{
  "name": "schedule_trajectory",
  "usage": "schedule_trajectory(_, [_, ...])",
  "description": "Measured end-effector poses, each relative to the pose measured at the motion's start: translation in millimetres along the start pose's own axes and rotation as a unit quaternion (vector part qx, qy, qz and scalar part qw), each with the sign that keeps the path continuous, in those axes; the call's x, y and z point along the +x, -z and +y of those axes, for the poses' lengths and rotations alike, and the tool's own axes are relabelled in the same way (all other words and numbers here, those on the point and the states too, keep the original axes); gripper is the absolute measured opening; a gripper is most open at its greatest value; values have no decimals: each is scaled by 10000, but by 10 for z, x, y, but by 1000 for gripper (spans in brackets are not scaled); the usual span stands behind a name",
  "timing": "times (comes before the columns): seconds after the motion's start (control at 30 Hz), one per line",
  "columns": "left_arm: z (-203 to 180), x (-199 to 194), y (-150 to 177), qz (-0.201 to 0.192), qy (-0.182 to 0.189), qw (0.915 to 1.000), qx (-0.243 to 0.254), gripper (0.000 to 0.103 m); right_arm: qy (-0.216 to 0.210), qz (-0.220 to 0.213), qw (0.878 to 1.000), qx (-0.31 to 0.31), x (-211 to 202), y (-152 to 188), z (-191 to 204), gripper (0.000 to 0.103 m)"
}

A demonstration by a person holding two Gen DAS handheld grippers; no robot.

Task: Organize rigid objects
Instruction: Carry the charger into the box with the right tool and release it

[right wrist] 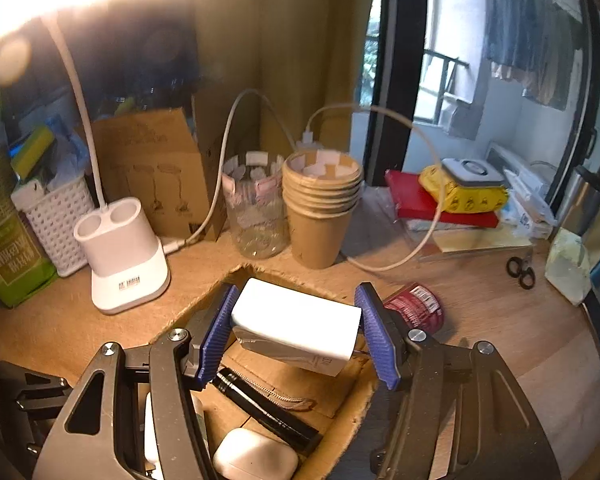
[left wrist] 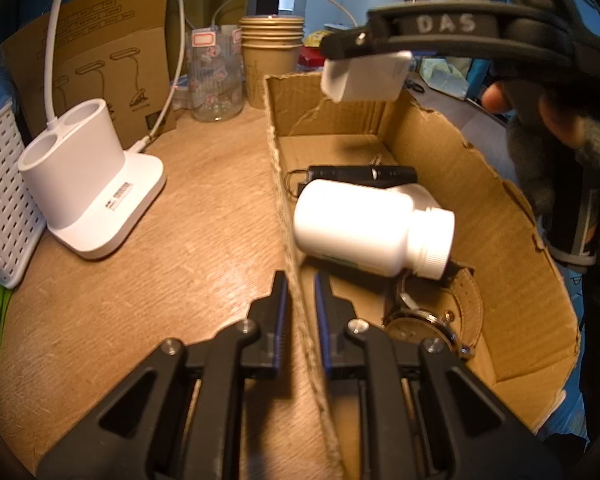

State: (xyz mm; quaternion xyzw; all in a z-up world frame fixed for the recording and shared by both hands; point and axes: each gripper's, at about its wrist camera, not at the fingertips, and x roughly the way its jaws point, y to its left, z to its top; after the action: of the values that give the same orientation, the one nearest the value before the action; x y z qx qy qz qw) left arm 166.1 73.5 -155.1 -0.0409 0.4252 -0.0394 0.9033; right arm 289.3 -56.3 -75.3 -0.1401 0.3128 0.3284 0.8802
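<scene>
Two ribbed blue fingers (right wrist: 216, 332) clamp a smooth white block (right wrist: 296, 328) over torn cardboard box (right wrist: 204, 300).

Setting: a lived-in home, probably a bedroom or study corner. Evidence: wooden desk (right wrist: 480, 320) crowded with household oddments: white desk lamp base (right wrist: 124, 256) with cable, stack of paper cups (right wrist: 320, 208), glass jar (right wrist: 254, 208), white plastic basket (right wrist: 56, 220), scissors (right wrist: 521, 271). Clothes hang (right wrist: 540, 40) beyond the window, apparently on a balcony; view there is blurred.

"DAS" on right gripper (left wrist: 364, 68) arm; other labels unreadable.
</scene>
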Motion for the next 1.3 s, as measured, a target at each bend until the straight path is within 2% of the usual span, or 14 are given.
schedule_trajectory(0.17, [0,0,0,-1,-1,10000,4,14,-60,211,9997,-48,129,26,25,64])
schedule_trajectory(0.4, [-1,4,-2,1,-1,10000,-2,14,-99,549,9983,194,268,35,-91,64])
schedule_trajectory(0.57, [-11,10,-1,-1,-3,10000,12,14,552,657,9943,-632,363,85,59,64])
schedule_trajectory(0.7, [-17,13,1,1,-2,10000,7,14,984,671,9853,-1227,431,167,197,65])
schedule_trajectory(0.8, [-24,6,4,-4,-1,10000,13,14,1139,662,9796,-1518,450,220,255,67])
schedule_trajectory(0.9, [-23,4,8,-1,-2,10000,3,14,1124,632,9789,-1586,443,238,258,67])
schedule_trajectory(1.03, [-8,3,8,1,2,10000,-1,14,930,462,9852,-1361,367,223,187,68])
schedule_trajectory(1.13, [-3,6,2,3,6,10000,-3,14,815,311,9892,-1177,283,196,128,72])
schedule_trajectory(1.3, [9,9,-5,5,10,10000,-8,14,742,76,9928,-940,114,179,33,72])
